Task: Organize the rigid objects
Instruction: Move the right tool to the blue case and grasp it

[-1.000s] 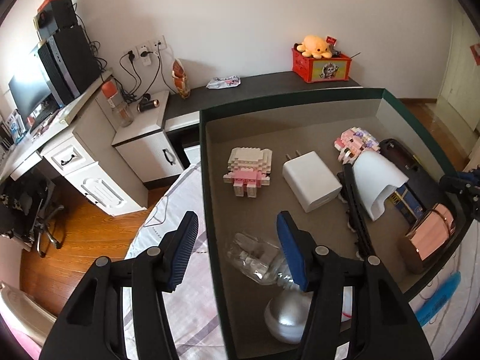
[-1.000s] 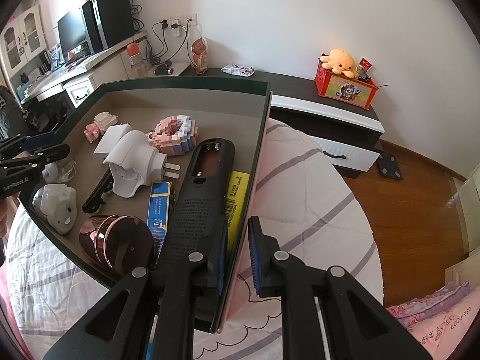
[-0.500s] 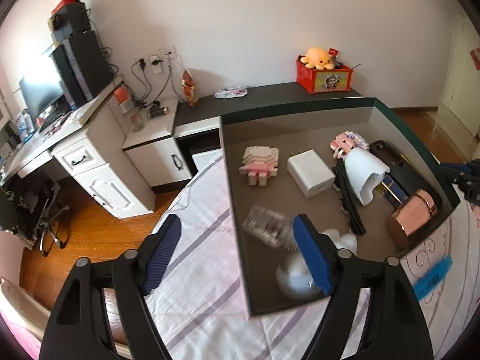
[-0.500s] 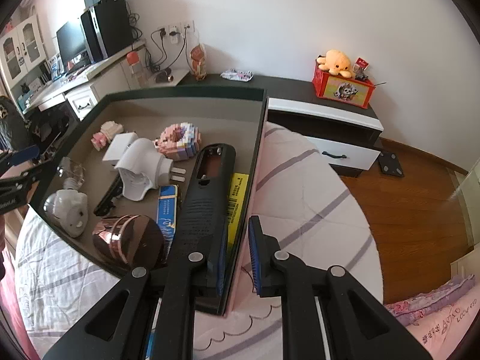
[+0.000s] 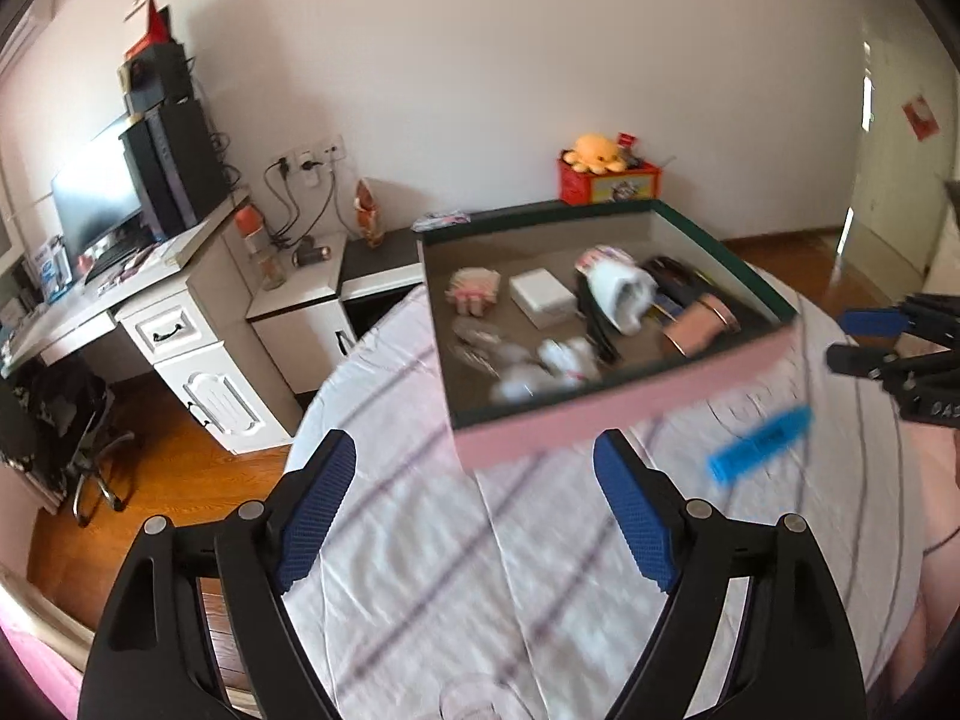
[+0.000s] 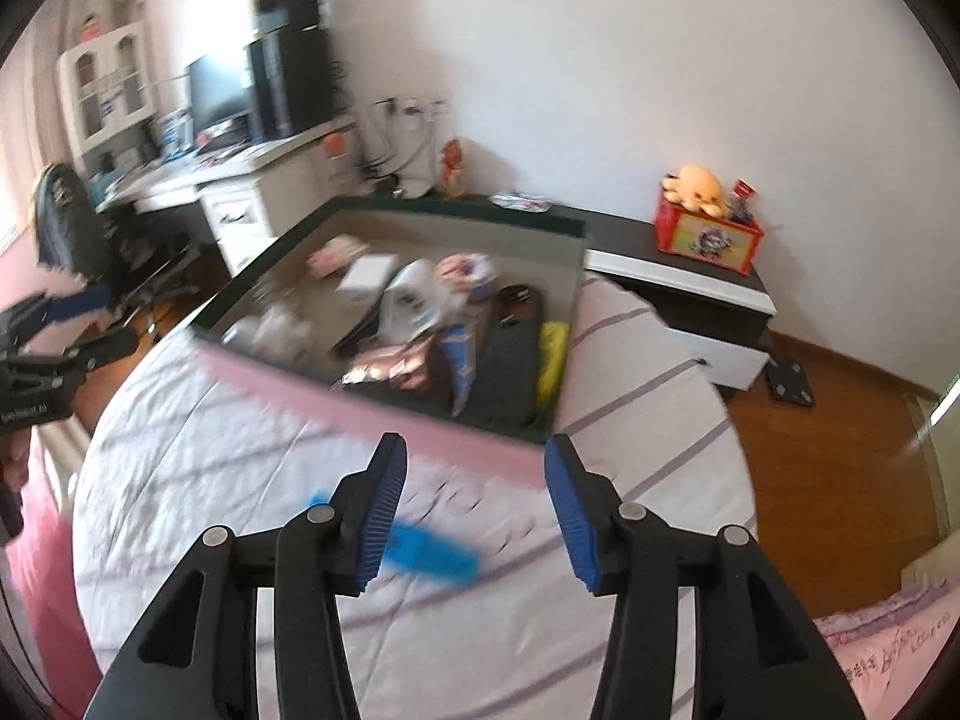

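A pink box with a dark green rim lies on the bed, its pink wall towards me. Inside lie a white charger, a pink brick figure, a white plug adapter, a rose-gold cylinder and a long black case. My left gripper hangs back from the box's near corner, jaws opening, nothing between them. My right gripper is also short of the box, jaws opening and empty. A blue bar lies on the sheet below it.
The bed has a white sheet with purple stripes. A white desk with a monitor and an office chair stand at the left. A low dark shelf carries a red box with an orange plush. Wooden floor lies to the right.
Both grippers have drawn back and up from the box. The right gripper, shut on the box's side wall before, has let go and opened. The left gripper's jaws have widened.
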